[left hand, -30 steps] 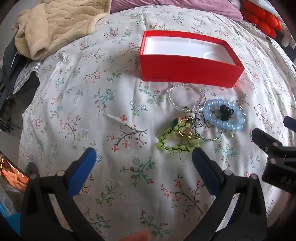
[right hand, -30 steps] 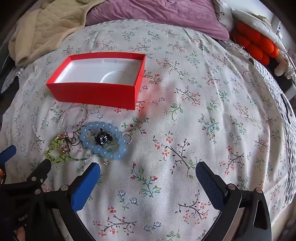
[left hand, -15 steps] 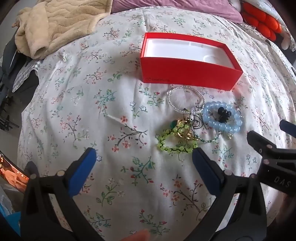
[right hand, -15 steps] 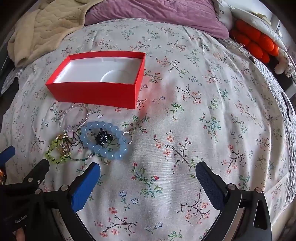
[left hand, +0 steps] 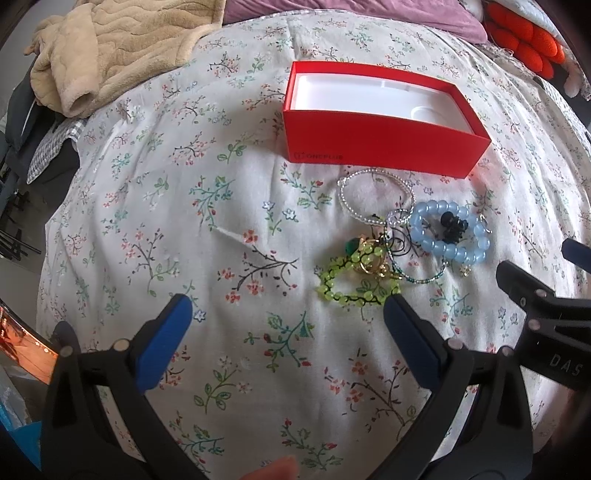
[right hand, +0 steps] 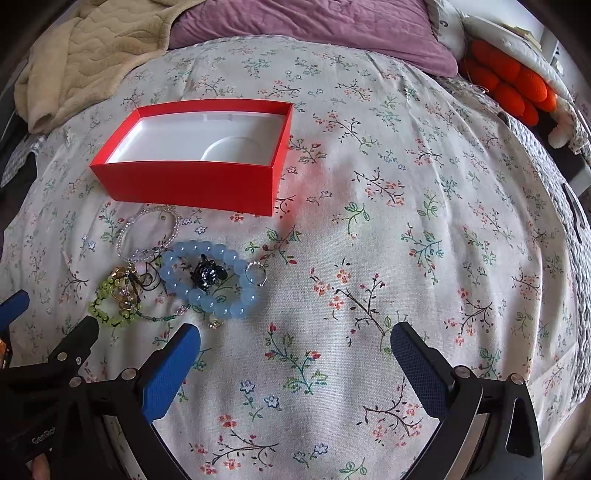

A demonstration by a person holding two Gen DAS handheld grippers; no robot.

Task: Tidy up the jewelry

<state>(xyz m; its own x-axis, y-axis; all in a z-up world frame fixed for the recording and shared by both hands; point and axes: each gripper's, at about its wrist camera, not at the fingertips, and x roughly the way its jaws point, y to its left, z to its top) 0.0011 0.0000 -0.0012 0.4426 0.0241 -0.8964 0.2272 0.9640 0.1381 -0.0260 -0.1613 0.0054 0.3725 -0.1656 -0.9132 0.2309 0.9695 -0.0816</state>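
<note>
An open red box [left hand: 384,140] with a white lining stands on the floral bedspread; it also shows in the right wrist view [right hand: 192,181]. In front of it lies a pile of jewelry: a clear bead bracelet [left hand: 373,184], a light-blue bead bracelet [left hand: 450,251] [right hand: 207,295] around a black charm [right hand: 207,275], a green bead bracelet [left hand: 354,291] [right hand: 110,310] and gold pieces [left hand: 369,258]. My left gripper [left hand: 284,314] is open, just short of the green bracelet. My right gripper [right hand: 295,343] is open, to the right of the pile.
A beige blanket [left hand: 118,51] lies at the back left, a purple pillow [right hand: 303,26] at the back, an orange cushion [right hand: 509,81] at the back right. The bed edge drops off on the left [left hand: 22,184]. The right gripper's body [left hand: 546,317] shows at the right of the left view.
Both grippers have drawn back slightly from the jewelry pile; the box and the jewelry have not moved. Both stay open.
</note>
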